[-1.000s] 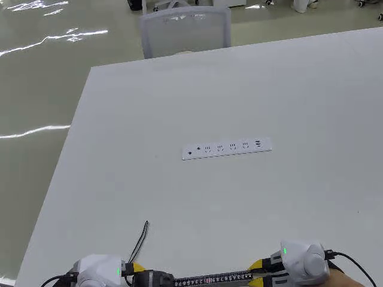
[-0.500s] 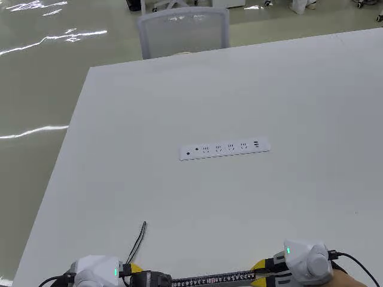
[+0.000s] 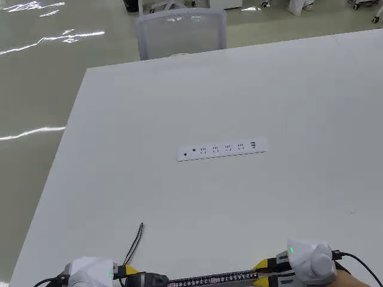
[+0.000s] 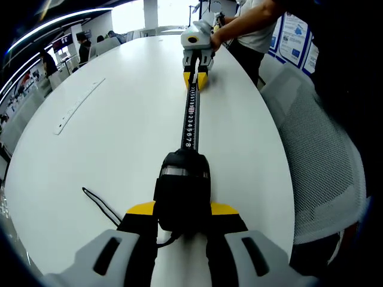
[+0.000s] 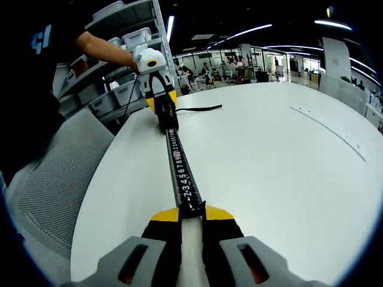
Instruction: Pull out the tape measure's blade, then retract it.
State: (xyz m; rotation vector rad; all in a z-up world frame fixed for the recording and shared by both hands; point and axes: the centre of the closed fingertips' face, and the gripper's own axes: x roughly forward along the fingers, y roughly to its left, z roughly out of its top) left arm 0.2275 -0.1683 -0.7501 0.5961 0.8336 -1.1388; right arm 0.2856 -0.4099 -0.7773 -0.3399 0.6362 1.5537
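Along the bottom edge of the head view, you hold the blade [image 3: 212, 278] stretched straight between your two grippers, low over the white table [image 3: 179, 197]; whether it touches the top cannot be told. The left gripper [image 4: 182, 210] is clamped around the black case [image 4: 182, 182], low in the centre of its own view. The right gripper [image 5: 191, 214] pinches the blade's free end flat between its yellow tips, at the bottom centre of its view. A good run of numbered blade is out, so the pull looks done or nearly so, and the return is likely next. To do it well, hold the case firm and level and do not let go of the tip. Walk the right gripper in toward the case along the blade's own line, so the spring draws the blade in at your pace and it does not whip or buckle. Keep the blade flat, without twist, and aimed squarely at the case mouth. Mind the thin strap [image 3: 136, 242] lying just beside the case at lower left, since it could snag. The power strip [image 3: 221, 148] at mid-frame lies well apart and poses no obstacle.
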